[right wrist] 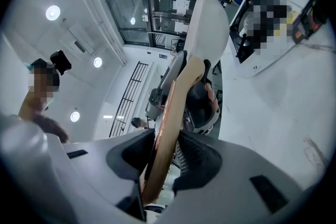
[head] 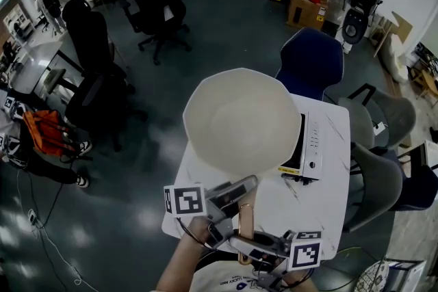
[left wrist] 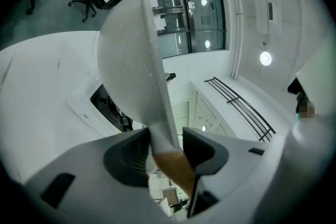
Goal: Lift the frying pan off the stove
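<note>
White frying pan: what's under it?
Under the white frying pan, the head view shows only the right edge of the white-cased stove, on the white table; the pan hides the rest.

I can't see most of the stove (head: 316, 147): frying pan (head: 239, 120) covers it (only the right strip shows). Button labels too small to read.

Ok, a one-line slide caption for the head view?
Left gripper and right gripper clamp the handle of the white frying pan, held above the table, clear of the stove.
</note>
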Tool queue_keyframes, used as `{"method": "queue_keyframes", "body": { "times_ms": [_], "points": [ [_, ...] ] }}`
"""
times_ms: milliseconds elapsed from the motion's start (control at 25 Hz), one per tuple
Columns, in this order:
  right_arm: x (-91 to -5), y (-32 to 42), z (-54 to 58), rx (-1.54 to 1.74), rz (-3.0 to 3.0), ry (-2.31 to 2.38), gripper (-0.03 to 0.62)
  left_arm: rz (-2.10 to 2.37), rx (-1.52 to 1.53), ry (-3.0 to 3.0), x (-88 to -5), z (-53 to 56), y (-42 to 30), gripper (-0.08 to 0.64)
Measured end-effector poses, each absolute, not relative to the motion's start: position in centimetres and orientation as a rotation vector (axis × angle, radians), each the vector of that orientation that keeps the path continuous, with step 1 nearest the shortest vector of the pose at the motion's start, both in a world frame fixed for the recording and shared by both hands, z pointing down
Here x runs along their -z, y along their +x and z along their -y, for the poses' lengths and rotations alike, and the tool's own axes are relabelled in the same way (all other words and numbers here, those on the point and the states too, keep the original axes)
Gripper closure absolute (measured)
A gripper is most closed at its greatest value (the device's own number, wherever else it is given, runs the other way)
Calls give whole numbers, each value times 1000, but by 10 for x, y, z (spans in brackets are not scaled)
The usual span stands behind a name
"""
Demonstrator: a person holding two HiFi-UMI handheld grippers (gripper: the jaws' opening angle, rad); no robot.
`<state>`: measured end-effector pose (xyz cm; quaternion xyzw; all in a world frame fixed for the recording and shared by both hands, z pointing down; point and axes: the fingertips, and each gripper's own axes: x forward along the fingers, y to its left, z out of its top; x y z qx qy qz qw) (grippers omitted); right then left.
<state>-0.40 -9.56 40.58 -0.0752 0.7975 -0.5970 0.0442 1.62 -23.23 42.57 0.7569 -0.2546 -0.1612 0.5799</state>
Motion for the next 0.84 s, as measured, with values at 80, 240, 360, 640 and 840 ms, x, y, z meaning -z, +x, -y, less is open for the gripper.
{"method": "queue_keyframes", "body": {
  "times_ms": [80, 240, 360, 640, 840],
  "points": [
    [-405, -3, 96, 1820, -2437, -233, 462, 589, 378, 1768, -426, 232, 18, 371],
    [-404, -1, 96, 1816, -2435, -240, 460, 578, 377, 1761, -425, 232, 21, 371],
    [-405, 1, 96, 1819, -2432, -246, 460, 578, 371, 1759, -427, 232, 24, 371],
    [-406, 5, 97, 1829, -2416, -256, 459, 566, 363, 1743, -430, 232, 29, 371],
    [-407, 5, 96, 1832, -2422, -251, 459, 552, 365, 1727, -430, 231, 33, 371]
  ]
}}
